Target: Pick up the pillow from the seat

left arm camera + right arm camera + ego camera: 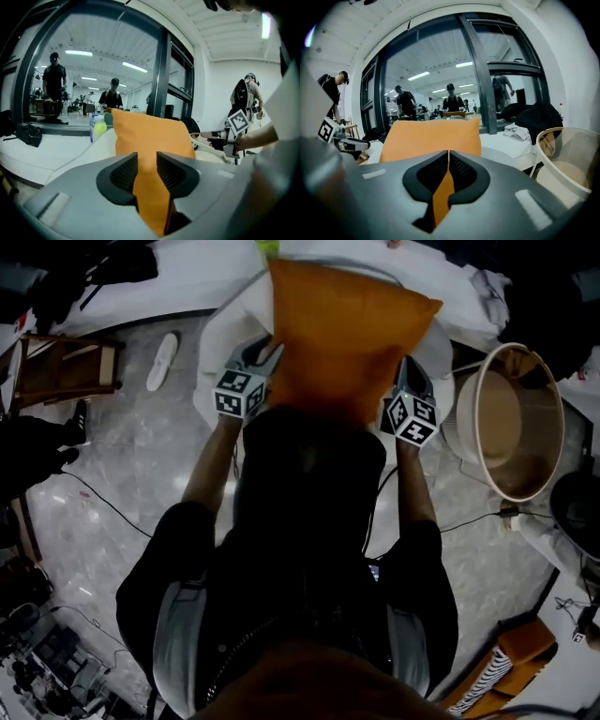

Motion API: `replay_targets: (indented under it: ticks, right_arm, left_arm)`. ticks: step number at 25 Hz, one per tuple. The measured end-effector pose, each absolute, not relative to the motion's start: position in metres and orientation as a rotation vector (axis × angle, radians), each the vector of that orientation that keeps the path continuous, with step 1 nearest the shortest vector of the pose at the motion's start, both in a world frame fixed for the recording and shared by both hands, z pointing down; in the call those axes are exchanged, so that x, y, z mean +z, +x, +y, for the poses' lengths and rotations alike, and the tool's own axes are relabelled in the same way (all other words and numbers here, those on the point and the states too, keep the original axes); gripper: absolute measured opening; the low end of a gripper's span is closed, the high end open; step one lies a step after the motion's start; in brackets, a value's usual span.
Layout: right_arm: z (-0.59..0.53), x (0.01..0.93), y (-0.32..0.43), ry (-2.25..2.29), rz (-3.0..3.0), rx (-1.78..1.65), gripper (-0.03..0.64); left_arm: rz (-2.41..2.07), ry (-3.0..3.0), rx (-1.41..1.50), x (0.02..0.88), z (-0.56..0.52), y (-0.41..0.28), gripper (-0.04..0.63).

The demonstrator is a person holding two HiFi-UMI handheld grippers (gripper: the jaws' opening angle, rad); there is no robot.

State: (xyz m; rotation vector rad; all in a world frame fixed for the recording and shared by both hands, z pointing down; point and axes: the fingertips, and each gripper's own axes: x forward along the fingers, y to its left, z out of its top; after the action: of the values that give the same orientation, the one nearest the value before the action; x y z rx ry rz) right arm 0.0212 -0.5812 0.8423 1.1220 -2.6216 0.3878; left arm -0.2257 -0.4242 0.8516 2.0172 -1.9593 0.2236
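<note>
Left gripper (146, 165): jaws slightly parted, an edge of the orange pillow (347, 334) lying loose between them. Right gripper (448, 161): jaws clenched on the pillow's opposite edge. Pillow stands upright on the white seat (217, 352).

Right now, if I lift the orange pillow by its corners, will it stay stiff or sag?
Likely floppy: the right gripper squeezes a corner of the orange pillow to a thin fold. Probably light: that pinch seems to steady it. It may sag at the left gripper, whose jaws stand apart round it.
</note>
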Motion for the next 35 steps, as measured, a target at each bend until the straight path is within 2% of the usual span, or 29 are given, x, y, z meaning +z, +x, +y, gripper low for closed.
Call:
replay_targets:
  ticks: [3,8,12,14,17,19,22,25,35]
  right_arm:
    - [-0.588,0.876,0.025,1.119,-2.661,0.336,0.012]
    - [-0.592,0.916,0.043,1.143,-2.73,0.255,0.018]
    - [-0.574,0.929,0.039,0.953,-2.795,0.164,0.044]
    - [-0.567,0.938,0.035,0.817,-2.83,0.25,0.115]
    - [-0.568,0.957,0.036,0.705,-2.838,0.438,0.276]
    - [-0.571,0.968,0.037,0.672,-2.834,0.508,0.422]
    - [-0.571,0.981,0.032,0.583,-2.82,0.483,0.506]
    - [-0.569,0.994,0.027,0.457,-2.811,0.464,0.522]
    - [-0.587,1.022,0.004,0.254,-2.82,0.726,0.518]
  left_arm:
    - [-1.976,2.044,0.156,0.88,-0.429,-0.236,0.147]
    - [-1.918,2.16,0.107,0.914,-0.434,-0.229,0.239]
    - [-1.875,2.232,0.13,0.933,-0.429,-0.223,0.318]
    - [-1.835,2.246,0.141,0.945,-0.426,-0.221,0.377]
    - [-1.777,2.242,0.161,0.963,-0.423,-0.217,0.454]
    - [-1.751,2.244,0.178,0.969,-0.42,-0.216,0.486]
    - [-1.705,2.262,0.199,0.976,-0.418,-0.213,0.523]
    - [-1.603,2.271,0.196,0.991,-0.421,-0.208,0.528]
    - [-1.506,2.245,0.101,1.018,-0.445,-0.209,0.527]
